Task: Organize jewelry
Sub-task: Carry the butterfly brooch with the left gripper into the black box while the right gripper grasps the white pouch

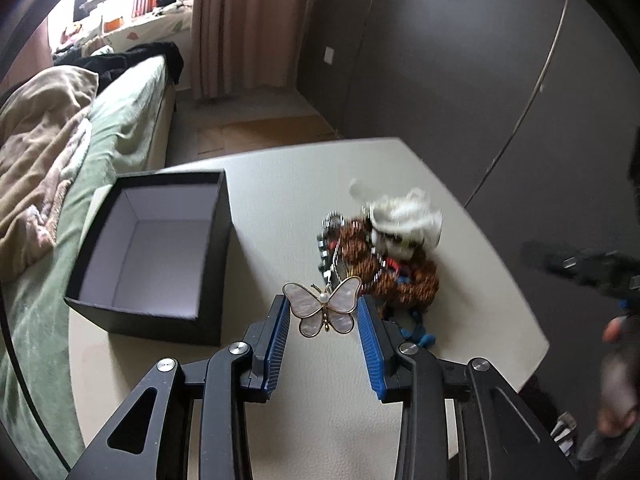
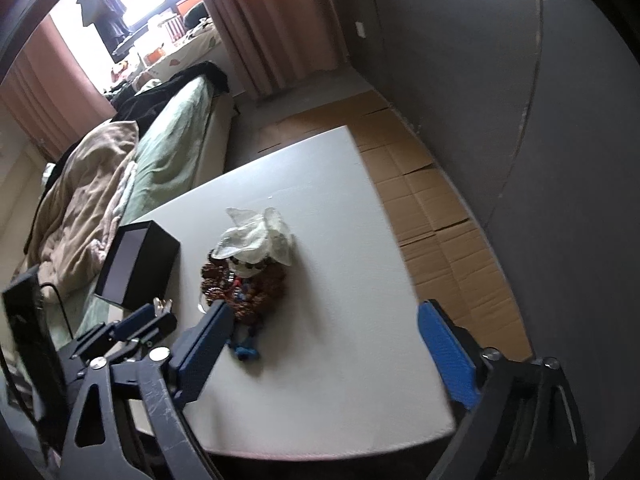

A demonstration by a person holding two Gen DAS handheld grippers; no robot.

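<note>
Blue-padded left gripper clamps a butterfly brooch by its wingtips, above the table near the open black box. Light, stiff, prob. fragile; grip wing edges gently. Right gripper w/ jaws apart, empty.

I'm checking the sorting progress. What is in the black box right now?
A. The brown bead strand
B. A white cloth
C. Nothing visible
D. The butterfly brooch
C: the left wrist view shows only bare white lining inside the box, while the butterfly brooch sits between the jaws of the left gripper.
</note>
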